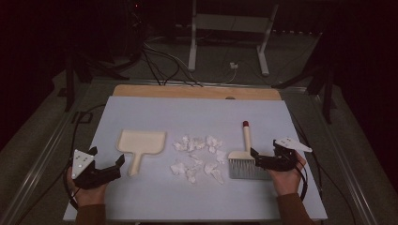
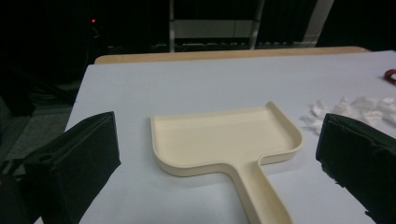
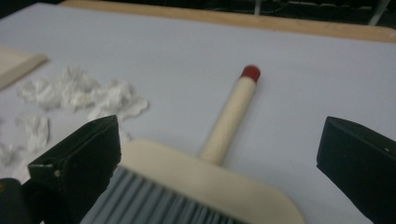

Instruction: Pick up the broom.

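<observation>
A cream dustpan (image 1: pixel 141 144) lies flat on the white board (image 1: pixel 197 110), left of centre, its handle towards me. My left gripper (image 1: pixel 108 155) rests just left of that handle, jaws wide open and empty; in the left gripper view the dustpan (image 2: pixel 224 140) lies between and beyond the jaws of my left gripper (image 2: pixel 217 121). A brush (image 1: pixel 243 158) with grey bristles and a red-tipped cream handle lies right of centre. My right gripper (image 1: pixel 264 147) is open at the brush's right side. In the right gripper view the brush (image 3: pixel 210 182) sits just ahead of my right gripper (image 3: pixel 219 123), untouched.
Several crumpled white paper scraps (image 1: pixel 199 159) are scattered between dustpan and brush, and the scraps (image 3: pixel 79 93) lie left of the brush handle. A wooden strip (image 1: pixel 197 92) edges the board's far side. Cables and a white stand (image 1: pixel 227 28) lie on the dark floor beyond.
</observation>
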Available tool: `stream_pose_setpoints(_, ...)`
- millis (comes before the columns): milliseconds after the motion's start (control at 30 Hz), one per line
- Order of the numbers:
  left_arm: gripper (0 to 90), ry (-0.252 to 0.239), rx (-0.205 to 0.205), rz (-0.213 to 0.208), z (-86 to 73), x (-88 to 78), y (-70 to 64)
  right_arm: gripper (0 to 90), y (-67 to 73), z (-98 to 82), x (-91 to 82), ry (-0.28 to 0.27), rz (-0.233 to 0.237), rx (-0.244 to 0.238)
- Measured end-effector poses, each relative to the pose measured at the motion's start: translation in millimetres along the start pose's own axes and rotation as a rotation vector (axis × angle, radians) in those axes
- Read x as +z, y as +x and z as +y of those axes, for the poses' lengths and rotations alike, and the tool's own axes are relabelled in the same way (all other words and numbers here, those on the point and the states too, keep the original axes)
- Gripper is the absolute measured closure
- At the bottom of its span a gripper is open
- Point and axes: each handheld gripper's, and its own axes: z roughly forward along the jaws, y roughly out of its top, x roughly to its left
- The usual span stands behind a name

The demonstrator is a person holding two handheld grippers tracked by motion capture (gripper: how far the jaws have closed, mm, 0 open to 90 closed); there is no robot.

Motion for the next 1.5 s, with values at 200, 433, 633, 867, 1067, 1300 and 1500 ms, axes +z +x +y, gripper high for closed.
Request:
stream_pose_setpoints(200, 0.3, 0.0, 0.002, 0.021, -2.0, 1.0, 0.8, 0.4, -4.1, 25.6, 15.3, 0.026, -0.02, -0.019)
stream_pose_setpoints(433, 0.3, -0.007, -0.004, 0.029, -3.6, 0.0, 1.8, 0.3, -12.3, 54.0, 44.1, 0.066, -0.035, -0.006)
stream_pose_setpoints(633, 0.3, 0.005, 0.002, 0.032, -5.1, 2.4, 1.2, 0.3, -21.6, 65.2, 75.5, 0.116, -0.058, 0.015)
stream_pose_setpoints(867, 0.3, 0.004, -0.005, 0.032, -6.1, 2.7, 1.5, 0.4, -30.3, 76.1, 107.5, 0.198, -0.073, 0.046)
stream_pose_setpoints(1067, 0.3, 0.008, -0.003, 0.031, -6.7, 3.6, 0.6, 6.0, -33.4, 83.0, 134.7, 0.303, -0.079, 0.059)
stream_pose_setpoints(1300, 0.3, 0.005, -0.012, 0.035, -7.6, 2.5, 2.7, 25.2, -38.6, 67.5, 164.5, 0.42, -0.125, 0.138)
stream_pose_setpoints(1500, 0.3, 0.006, -0.008, 0.037, -7.7, 3.0, 2.0, 54.2, -33.3, 60.3, 174.3, 0.452, -0.138, 0.142)
